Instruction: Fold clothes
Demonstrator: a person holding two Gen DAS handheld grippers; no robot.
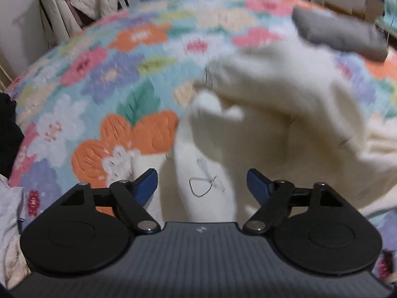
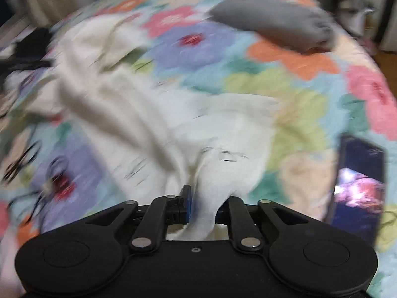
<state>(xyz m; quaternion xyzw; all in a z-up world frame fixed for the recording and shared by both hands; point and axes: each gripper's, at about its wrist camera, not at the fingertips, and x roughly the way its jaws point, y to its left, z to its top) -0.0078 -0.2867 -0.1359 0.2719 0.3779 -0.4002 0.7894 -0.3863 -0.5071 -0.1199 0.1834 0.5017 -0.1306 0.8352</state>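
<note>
A cream white garment (image 1: pixel 273 104) lies rumpled on a floral quilt (image 1: pixel 111 69). My left gripper (image 1: pixel 202 186) is open, its blue pads wide apart, with a fold of the white garment lying between them. My right gripper (image 2: pixel 202 206) is shut on a bunched edge of the same white garment (image 2: pixel 173 114), which stretches away to the upper left over the quilt (image 2: pixel 285 94). Both views are motion-blurred.
A folded grey garment (image 1: pixel 340 34) lies at the far right of the bed; it also shows in the right wrist view (image 2: pixel 273 17). A lit phone (image 2: pixel 357 186) lies on the quilt at the right. Dark clothing (image 1: pixel 7 134) sits at the left edge. Coats hang behind.
</note>
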